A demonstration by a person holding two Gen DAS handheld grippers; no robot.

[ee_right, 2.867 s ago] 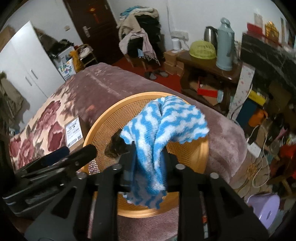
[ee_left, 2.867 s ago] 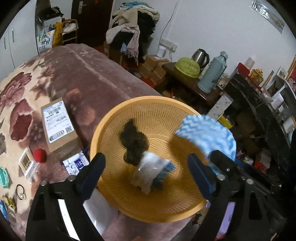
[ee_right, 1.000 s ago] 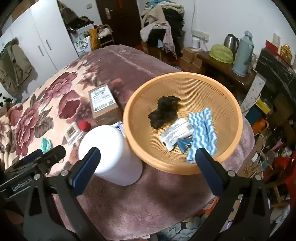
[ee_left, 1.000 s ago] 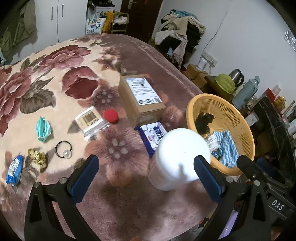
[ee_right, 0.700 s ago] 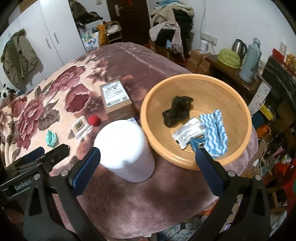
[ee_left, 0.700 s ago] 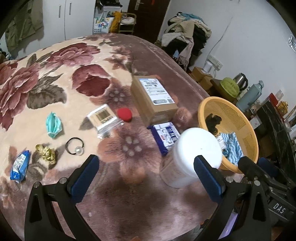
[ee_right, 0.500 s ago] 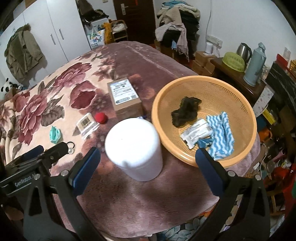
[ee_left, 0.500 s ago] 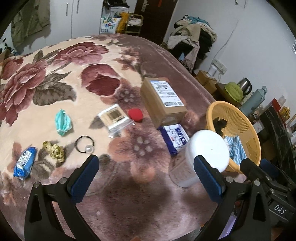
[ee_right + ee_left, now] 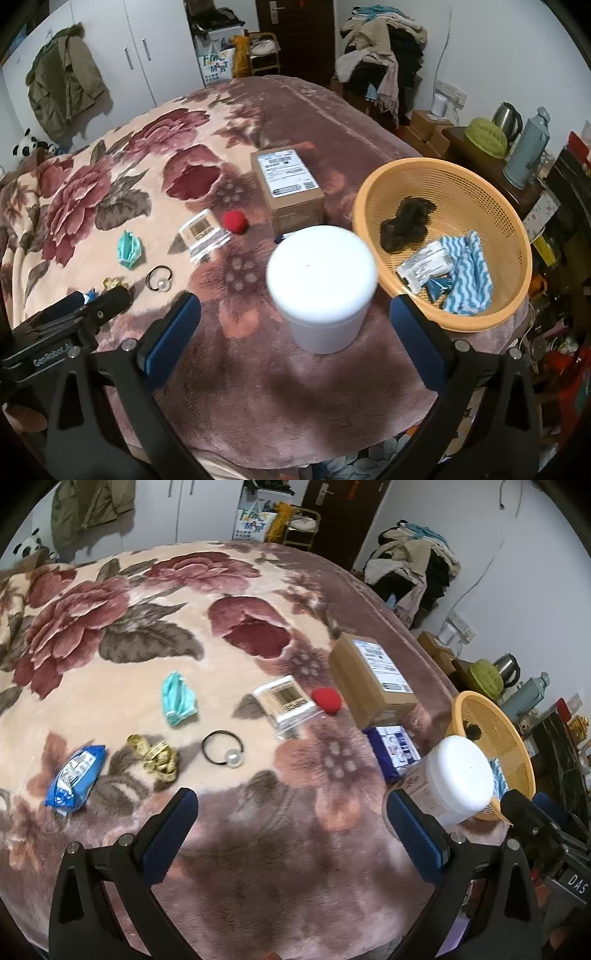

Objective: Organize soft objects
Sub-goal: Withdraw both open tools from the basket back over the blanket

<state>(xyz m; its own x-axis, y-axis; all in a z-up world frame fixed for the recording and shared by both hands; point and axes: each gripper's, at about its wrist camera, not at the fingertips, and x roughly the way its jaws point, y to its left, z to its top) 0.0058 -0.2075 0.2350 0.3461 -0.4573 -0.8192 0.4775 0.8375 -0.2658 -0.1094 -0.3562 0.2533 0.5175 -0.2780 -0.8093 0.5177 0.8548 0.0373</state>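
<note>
The orange mesh basket (image 9: pixel 511 236) sat at the right edge of the bed, and in it lay a blue-and-white wavy cloth (image 9: pixel 468 277), a white wrapped packet (image 9: pixel 424 266) touching the cloth, a small dark blue packet (image 9: pixel 439 287) just below them, and a dark crumpled soft thing (image 9: pixel 404 223) nearer the middle. Just beside the basket's left rim stood a white lidded tub (image 9: pixel 320 286), upright, directly ahead of the right gripper (image 9: pixel 291 332), whose blue-padded jaws were spread wide with nothing between them. Behind the tub were a cardboard box (image 9: pixel 286 188) with a shipping label and, in the left wrist view, a blue tissue pack (image 9: pixel 395 751). Farther left on the floral blanket (image 9: pixel 110 627) lay a red ball (image 9: pixel 327 699) touching a clear barcode box (image 9: pixel 286 705), a teal face mask (image 9: pixel 178 698), a black hair tie with a pearl (image 9: pixel 223 748), a yellow tape measure (image 9: pixel 155 757) and a blue snack packet (image 9: pixel 75 777), all well apart from the basket. The left gripper (image 9: pixel 291 830) hung over the blanket's near edge, its jaws likewise wide and empty.
</note>
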